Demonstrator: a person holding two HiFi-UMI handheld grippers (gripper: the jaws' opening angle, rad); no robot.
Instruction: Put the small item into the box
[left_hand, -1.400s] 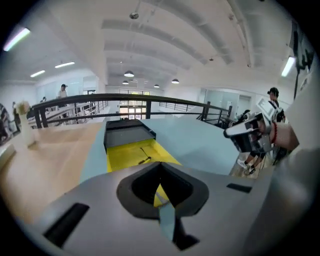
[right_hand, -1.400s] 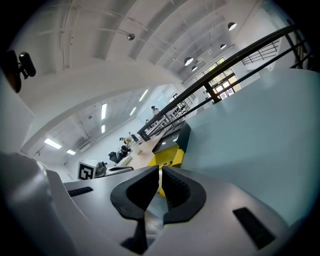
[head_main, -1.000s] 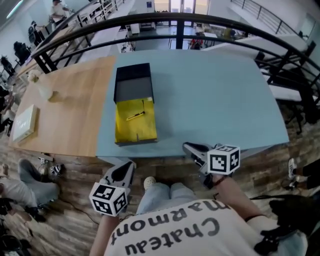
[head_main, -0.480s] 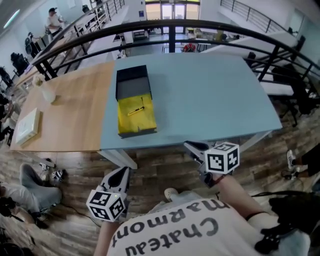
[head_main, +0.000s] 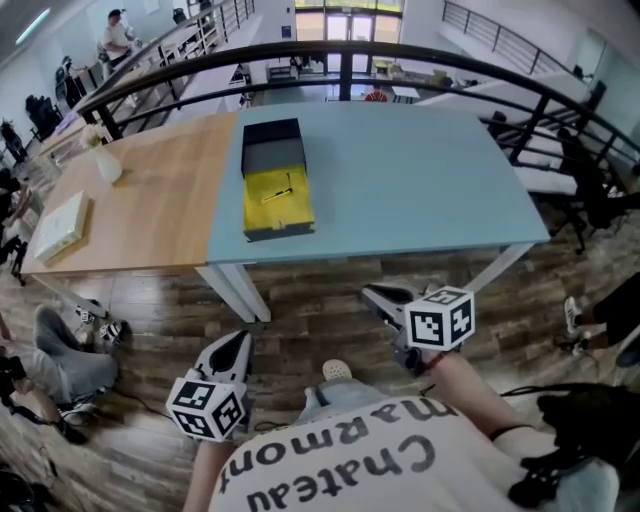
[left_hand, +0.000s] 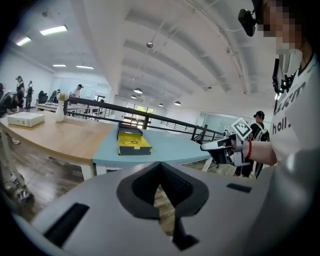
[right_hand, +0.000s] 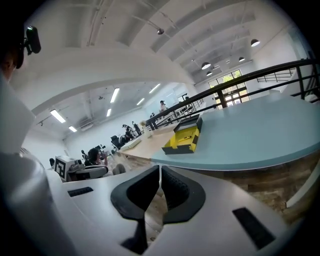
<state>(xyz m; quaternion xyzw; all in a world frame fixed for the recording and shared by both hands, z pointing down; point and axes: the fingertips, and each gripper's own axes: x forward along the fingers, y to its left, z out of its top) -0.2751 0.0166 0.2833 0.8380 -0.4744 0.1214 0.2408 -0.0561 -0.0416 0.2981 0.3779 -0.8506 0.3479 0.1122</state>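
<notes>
An open box (head_main: 281, 232) with a yellow lining lies on the blue table (head_main: 400, 190), its black lid (head_main: 272, 150) folded back behind it. A small thin gold item (head_main: 277, 193) rests inside on the lining. Both grippers hang low over the wooden floor, well short of the table's near edge. My left gripper (head_main: 243, 338) is shut and holds nothing, and my right gripper (head_main: 370, 293) is likewise shut and empty. The left gripper view shows its closed jaws (left_hand: 160, 170), the box (left_hand: 132, 144) far ahead and the right gripper (left_hand: 220, 147). The right gripper view shows its shut jaws (right_hand: 159, 172) and the box (right_hand: 184, 138).
A wooden table (head_main: 140, 215) adjoins the blue one on the left, carrying a white flat box (head_main: 60, 225) and a small vase (head_main: 106, 165). A black railing (head_main: 400, 50) curves behind the tables. Someone's legs and shoes (head_main: 70, 355) lie on the floor at left.
The view has pulled back from the table: the box and table now lie farther off, with floor between them and the grippers. Both grippers stay shut and low.
</notes>
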